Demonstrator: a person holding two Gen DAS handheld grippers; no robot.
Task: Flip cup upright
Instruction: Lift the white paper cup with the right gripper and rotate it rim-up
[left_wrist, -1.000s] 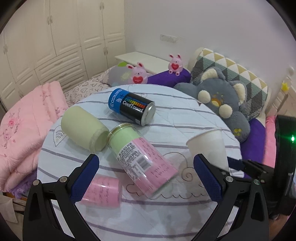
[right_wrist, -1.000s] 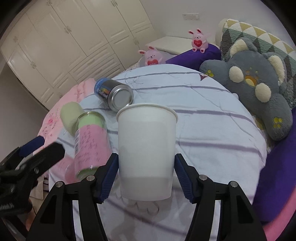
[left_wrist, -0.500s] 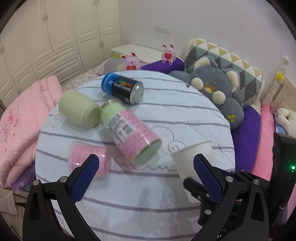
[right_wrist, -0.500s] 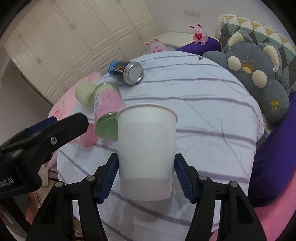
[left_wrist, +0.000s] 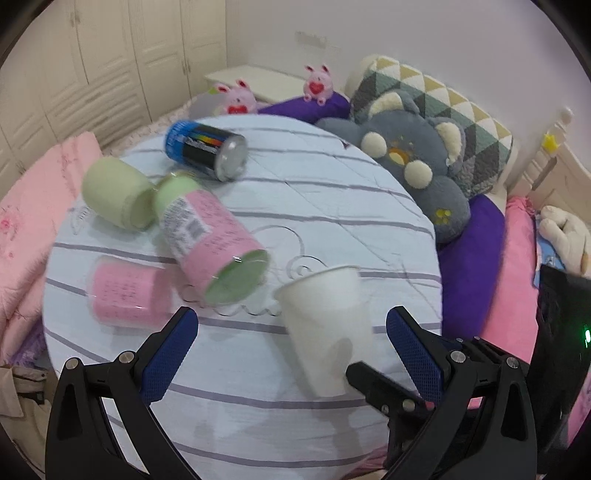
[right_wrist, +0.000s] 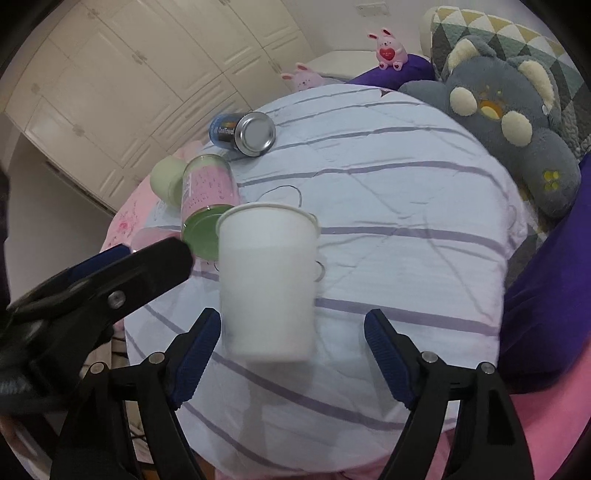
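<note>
The white paper cup (right_wrist: 267, 284) stands mouth-up on the striped round table (right_wrist: 406, 206), right between the blue pads of the right gripper (right_wrist: 291, 334). That claw is spread wide: there is a clear gap between the cup wall and the right-hand pad, and the left-hand pad sits just beside the cup; whether it touches is hard to tell through the blur. From the left wrist view the cup (left_wrist: 325, 328) leans a little in the fisheye, rim towards the table's middle. The left gripper (left_wrist: 291, 347) is wide apart too, holding nothing, hovering over the table edge just left of the cup. Behind the cup, further onto the table, a pink-labelled jar (left_wrist: 214, 240) lies on its side, green end facing the cup. Beyond the jar lies a pale green cup (left_wrist: 118, 195), a pink cup (left_wrist: 127, 295) to its left, and a blue-and-black can (left_wrist: 205, 149) further back. Right of the table sits a grey plush bear (left_wrist: 410, 162).
</note>
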